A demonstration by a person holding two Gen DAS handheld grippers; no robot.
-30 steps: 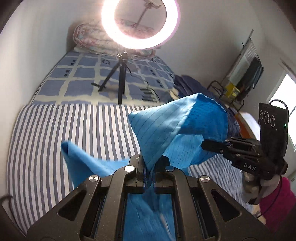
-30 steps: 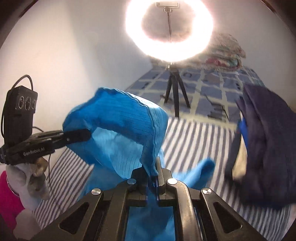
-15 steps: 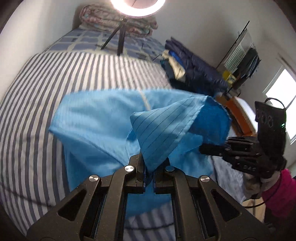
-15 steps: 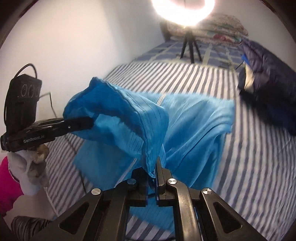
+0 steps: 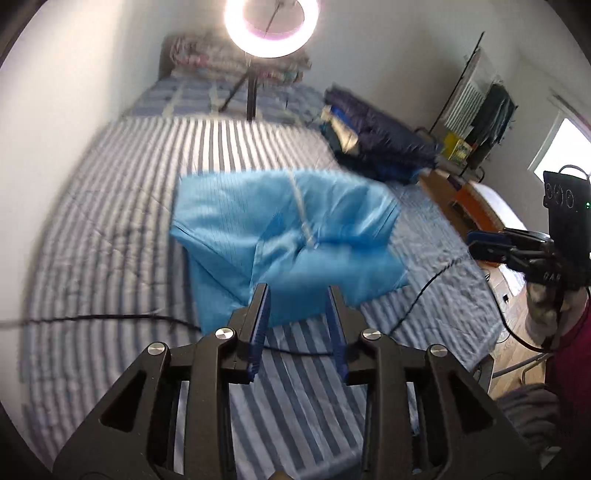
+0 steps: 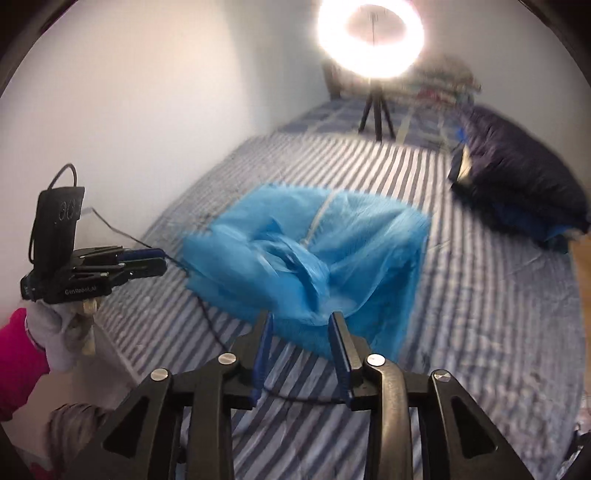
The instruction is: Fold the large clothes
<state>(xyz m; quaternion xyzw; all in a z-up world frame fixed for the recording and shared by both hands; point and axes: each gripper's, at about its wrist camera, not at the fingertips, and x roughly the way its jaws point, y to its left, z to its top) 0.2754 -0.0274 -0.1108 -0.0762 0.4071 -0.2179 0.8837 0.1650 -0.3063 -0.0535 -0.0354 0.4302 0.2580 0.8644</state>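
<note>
Item 1: blue garment (image 5: 291, 236), lying crumpled on the striped bedspread (image 5: 110, 206), at about 12 o'clock from both grippers. We note a pale strip running down its middle and loose bunched folds at its near edge; the cloth is blurred in both views.

Item 2: left gripper (image 5: 298, 291). Its jaws have just been opening and stand apart, with nothing between the blue pads; the garment lies beyond the tips.

Item 3: right gripper (image 6: 300, 317). Its jaws have also just been opening; they stand apart and we see no cloth pinched, the garment's near edge showing just past the tips.

Item 4: ring light (image 5: 271, 26) on a tripod, at 12 o'clock, far end of the bed.

Item 5: dark folded bedding (image 6: 517, 177), at 2 o'clock in the right wrist view, well apart from the garment.

Item 6: 1 black cable (image 5: 110, 318) across the bedspread, passing under the garment's near edge.
</note>
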